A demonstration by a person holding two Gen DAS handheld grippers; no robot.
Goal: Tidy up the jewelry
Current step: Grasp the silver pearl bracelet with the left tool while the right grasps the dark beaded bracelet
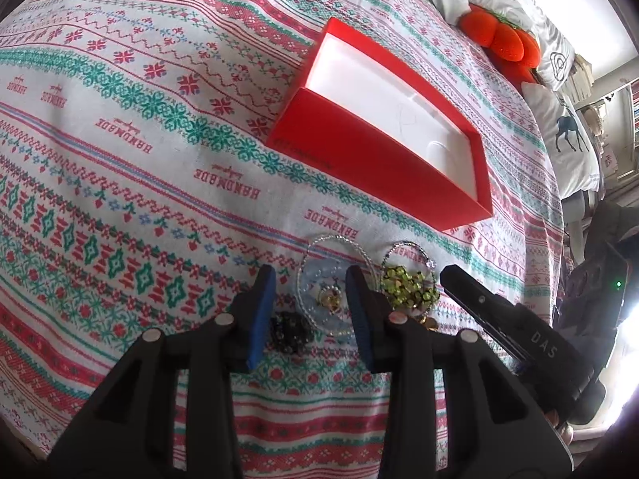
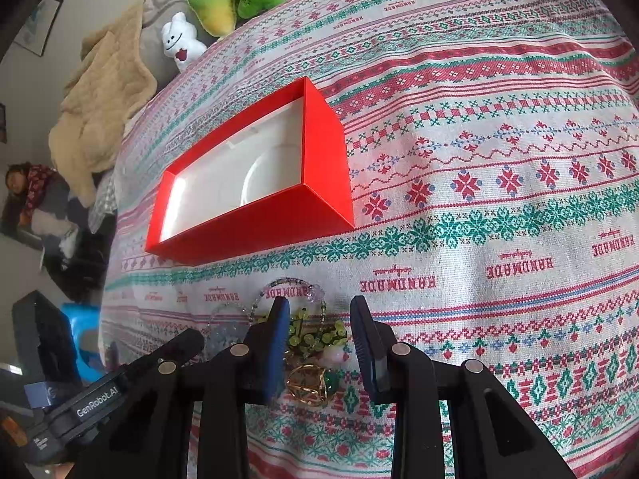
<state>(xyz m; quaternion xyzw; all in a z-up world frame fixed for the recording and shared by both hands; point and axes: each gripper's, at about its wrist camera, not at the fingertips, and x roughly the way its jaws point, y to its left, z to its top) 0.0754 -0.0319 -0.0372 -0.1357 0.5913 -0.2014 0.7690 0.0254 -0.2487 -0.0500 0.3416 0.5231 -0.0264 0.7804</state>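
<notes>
An open red box (image 1: 383, 135) with a white inside lies on the patterned cloth; it also shows in the right wrist view (image 2: 255, 183) and holds nothing I can see. My left gripper (image 1: 311, 311) is open, its fingers either side of a clear beaded bracelet (image 1: 331, 275) with a small charm. A black beaded piece (image 1: 289, 329) lies by its left finger. My right gripper (image 2: 319, 343) is open over a green beaded bracelet (image 2: 315, 335), seen also in the left wrist view (image 1: 409, 287), and a gold ring-shaped piece (image 2: 311, 385). A pale beaded bracelet (image 2: 291, 285) lies just beyond.
The patterned cloth (image 1: 139, 159) covers a bed. Plush toys (image 2: 235, 0) and a beige blanket (image 2: 104, 92) lie at the far end. Orange plush (image 1: 499, 40) and pillows (image 1: 567, 127) lie along the bed's edge beyond the box. The other gripper shows in each view (image 1: 499, 319).
</notes>
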